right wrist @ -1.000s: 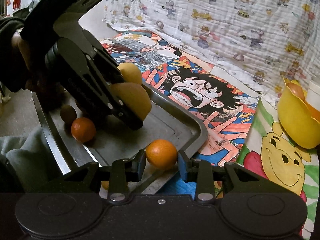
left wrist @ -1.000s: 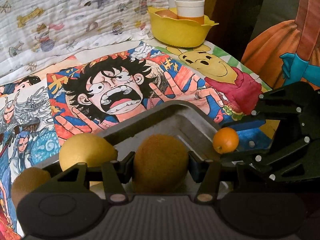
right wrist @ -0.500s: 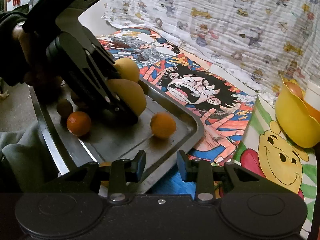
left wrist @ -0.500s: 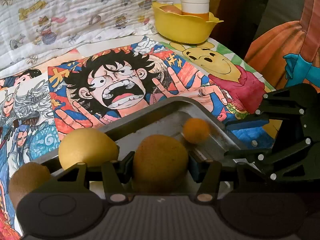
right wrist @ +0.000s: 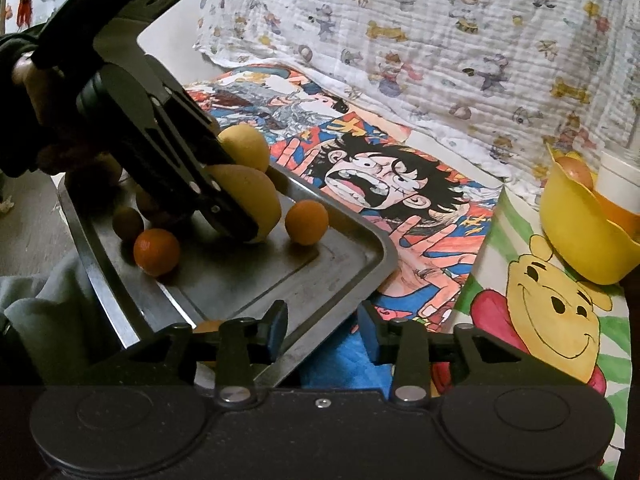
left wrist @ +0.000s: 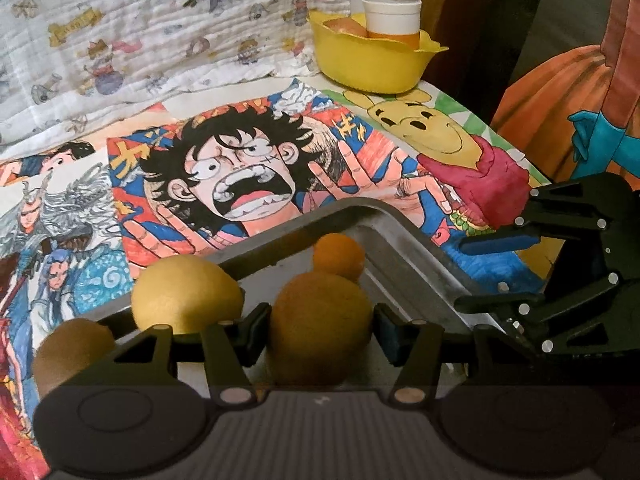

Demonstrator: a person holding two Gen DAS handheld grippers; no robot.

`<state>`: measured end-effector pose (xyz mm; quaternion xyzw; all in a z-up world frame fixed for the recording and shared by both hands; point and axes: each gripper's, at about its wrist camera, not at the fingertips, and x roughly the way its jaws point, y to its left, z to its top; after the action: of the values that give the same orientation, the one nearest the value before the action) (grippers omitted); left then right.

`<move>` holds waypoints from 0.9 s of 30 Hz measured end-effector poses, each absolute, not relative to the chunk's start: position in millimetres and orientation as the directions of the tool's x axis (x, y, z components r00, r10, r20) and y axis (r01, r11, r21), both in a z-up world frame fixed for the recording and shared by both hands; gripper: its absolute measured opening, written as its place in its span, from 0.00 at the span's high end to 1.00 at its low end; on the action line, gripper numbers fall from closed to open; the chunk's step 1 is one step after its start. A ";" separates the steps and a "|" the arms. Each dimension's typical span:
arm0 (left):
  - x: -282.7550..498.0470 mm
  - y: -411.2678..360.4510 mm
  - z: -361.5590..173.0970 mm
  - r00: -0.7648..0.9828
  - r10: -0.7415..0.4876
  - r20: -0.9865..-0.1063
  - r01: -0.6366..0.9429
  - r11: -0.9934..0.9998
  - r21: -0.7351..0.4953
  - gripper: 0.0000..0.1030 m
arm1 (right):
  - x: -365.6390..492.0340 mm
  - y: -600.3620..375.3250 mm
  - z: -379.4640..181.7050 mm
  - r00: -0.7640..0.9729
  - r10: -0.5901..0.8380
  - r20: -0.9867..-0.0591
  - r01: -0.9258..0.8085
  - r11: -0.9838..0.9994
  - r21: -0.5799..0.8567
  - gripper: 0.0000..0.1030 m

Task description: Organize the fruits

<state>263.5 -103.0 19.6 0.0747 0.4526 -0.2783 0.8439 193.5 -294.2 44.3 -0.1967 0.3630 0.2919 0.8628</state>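
My left gripper point(left wrist: 318, 330) is shut on a large yellow-orange fruit point(left wrist: 322, 328) and holds it over the metal tray point(left wrist: 416, 264); it also shows in the right wrist view point(right wrist: 248, 204). A small orange point(left wrist: 339, 257) lies loose on the tray just beyond it, also in the right wrist view point(right wrist: 307, 222). A lemon point(left wrist: 186, 294) and a brown kiwi point(left wrist: 72, 350) lie to the left. My right gripper point(right wrist: 322, 332) is open and empty at the tray's near corner point(right wrist: 372, 248). Another orange point(right wrist: 157, 252) and a small brown fruit point(right wrist: 128, 223) lie on the tray.
A yellow bowl point(left wrist: 372, 60) with fruit and a white cup point(left wrist: 392, 14) stands at the back right on the cartoon-print cloth point(left wrist: 240, 184). A white patterned blanket point(left wrist: 140, 40) rises behind. Grey fabric point(right wrist: 44, 320) lies at the tray's left edge.
My right gripper opened and let go of the small orange, which rolled further onto the tray. The right gripper drew back. My left gripper kept its hold on the large fruit.
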 end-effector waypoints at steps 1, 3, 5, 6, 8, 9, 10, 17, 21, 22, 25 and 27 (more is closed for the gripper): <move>262.3 -101.5 21.7 0.441 -0.401 -0.803 0.532 0.837 -0.126 0.37 | 193.1 -295.2 45.4 0.570 0.362 -0.738 -0.641 0.758 -0.124 0.55; 259.8 -97.6 25.7 0.453 -0.401 -0.796 0.523 0.843 -0.127 0.34 | 191.9 -296.7 47.7 0.577 0.365 -0.731 -0.633 0.766 -0.117 0.52; 257.1 -92.4 29.8 0.464 -0.401 -0.790 0.512 0.849 -0.130 0.31 | 190.5 -297.2 49.8 0.584 0.366 -0.725 -0.625 0.772 -0.114 0.50; 255.6 -90.0 31.4 0.467 -0.403 -0.787 0.508 0.851 -0.134 0.29 | 190.0 -297.2 50.9 0.587 0.366 -0.722 -0.623 0.774 -0.113 0.48; 252.0 -85.4 34.8 0.477 -0.407 -0.779 0.501 0.854 -0.140 0.24 | 188.9 -296.8 52.8 0.592 0.367 -0.718 -0.618 0.778 -0.111 0.46; 250.8 -84.1 36.1 0.482 -0.407 -0.776 0.497 0.856 -0.139 0.21 | 188.2 -296.6 53.9 0.595 0.368 -0.715 -0.615 0.781 -0.111 0.45; 249.1 -82.0 38.1 0.491 -0.405 -0.771 0.493 0.859 -0.137 0.20 | 187.6 -296.4 54.7 0.598 0.369 -0.712 -0.613 0.782 -0.110 0.43; 239.1 -69.8 48.7 0.540 -0.395 -0.743 0.453 0.881 -0.140 0.08 | 185.4 -296.4 60.8 0.625 0.375 -0.685 -0.588 0.803 -0.097 0.30; 232.4 -64.7 55.9 0.572 -0.393 -0.720 0.434 0.890 -0.141 0.04 | 185.0 -296.0 64.5 0.646 0.376 -0.664 -0.567 0.819 -0.088 0.25; 230.6 -63.0 57.6 0.580 -0.390 -0.715 0.427 0.893 -0.141 0.03 | 184.7 -296.0 65.1 0.650 0.377 -0.660 -0.564 0.821 -0.087 0.23; 225.9 -57.9 61.8 0.603 -0.379 -0.702 0.402 0.904 -0.144 0.01 | 183.9 -295.9 67.8 0.667 0.379 -0.641 -0.546 0.834 -0.075 0.18; 222.4 -54.1 64.3 0.619 -0.370 -0.693 0.379 0.913 -0.149 0.01 | 182.8 -295.1 69.1 0.680 0.378 -0.628 -0.533 0.843 -0.069 0.11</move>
<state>222.4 -54.1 64.3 0.0061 0.3837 -0.2082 0.8997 182.8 -295.1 69.1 -0.1240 0.3115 0.2508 0.9081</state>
